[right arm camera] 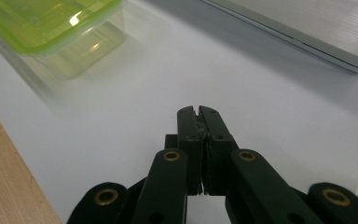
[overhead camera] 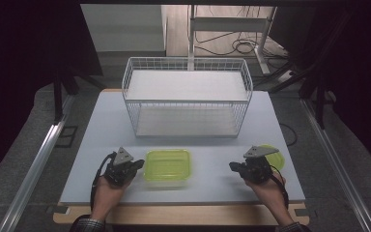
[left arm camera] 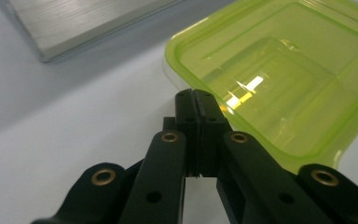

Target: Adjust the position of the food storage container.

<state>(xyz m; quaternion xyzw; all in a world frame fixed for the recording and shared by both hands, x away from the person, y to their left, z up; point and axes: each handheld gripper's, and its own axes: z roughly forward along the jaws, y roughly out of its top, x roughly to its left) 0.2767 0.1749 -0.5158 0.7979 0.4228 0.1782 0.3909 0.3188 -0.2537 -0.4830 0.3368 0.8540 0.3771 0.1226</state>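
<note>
A yellow-green see-through food box [overhead camera: 168, 166] with its lid on sits near the table's front middle. My left gripper [overhead camera: 139, 165] is just left of it, shut and empty; in the left gripper view its closed jaw tips [left arm camera: 195, 95] reach the box's [left arm camera: 279, 79] near rim, and contact cannot be told. My right gripper [overhead camera: 232, 166] rests to the right of the box, shut with nothing in it. Its own view shows its tips [right arm camera: 198, 112] over bare white table with the box [right arm camera: 51, 23] at the upper left. A second yellow-green round piece [overhead camera: 275, 157] lies behind the right hand.
A white wire basket rack [overhead camera: 187, 96] with two shelves stands at the back middle of the white table [overhead camera: 101, 125]. Its metal base edge [right arm camera: 317, 32] appears in both gripper views. A wooden strip [overhead camera: 183, 212] runs along the table's front edge.
</note>
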